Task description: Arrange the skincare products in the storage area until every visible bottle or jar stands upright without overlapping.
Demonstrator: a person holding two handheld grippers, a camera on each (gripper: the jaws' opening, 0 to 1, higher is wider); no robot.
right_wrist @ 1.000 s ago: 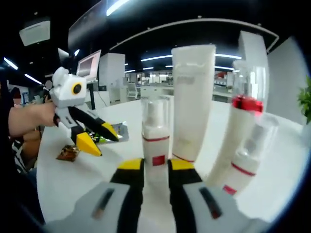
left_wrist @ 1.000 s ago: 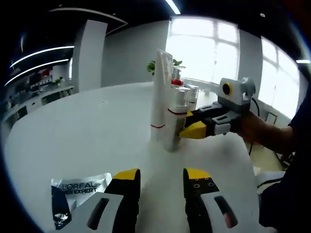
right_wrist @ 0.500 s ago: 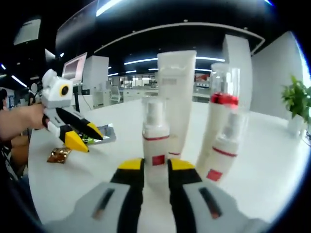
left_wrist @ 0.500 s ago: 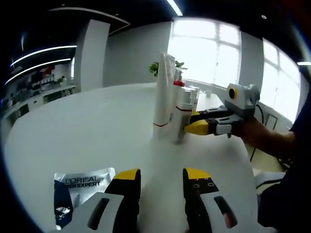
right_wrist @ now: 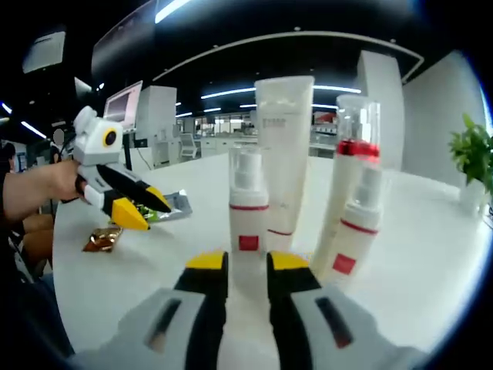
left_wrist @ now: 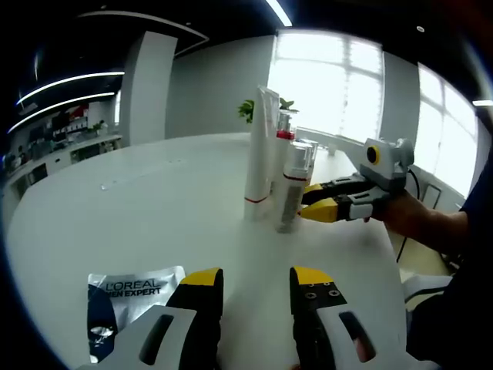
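Observation:
Several white skincare products stand upright in a tight cluster on the white table [left_wrist: 146,200]. They are a tall tube [right_wrist: 283,154], a clear-capped bottle with a red collar [right_wrist: 356,146], a small pump bottle [right_wrist: 350,239] and a red-banded pump bottle [right_wrist: 248,216]. My right gripper [right_wrist: 248,266] is open, and the red-banded pump bottle stands free just ahead of its yellow tips. In the left gripper view the cluster [left_wrist: 273,169] sits mid-table with the right gripper [left_wrist: 314,200] right beside it. My left gripper [left_wrist: 256,281] is open with nothing between its jaws.
A silver L'Oreal sachet [left_wrist: 127,297] lies flat by my left gripper. In the right gripper view, a small gold sachet [right_wrist: 102,239] lies near the left gripper [right_wrist: 146,210]. A potted plant [right_wrist: 477,146] stands at the far edge. A person's hand [left_wrist: 416,220] holds the right gripper.
My right gripper has drawn back from the red-banded pump bottle, which now stands free in the cluster. The left gripper has barely moved.

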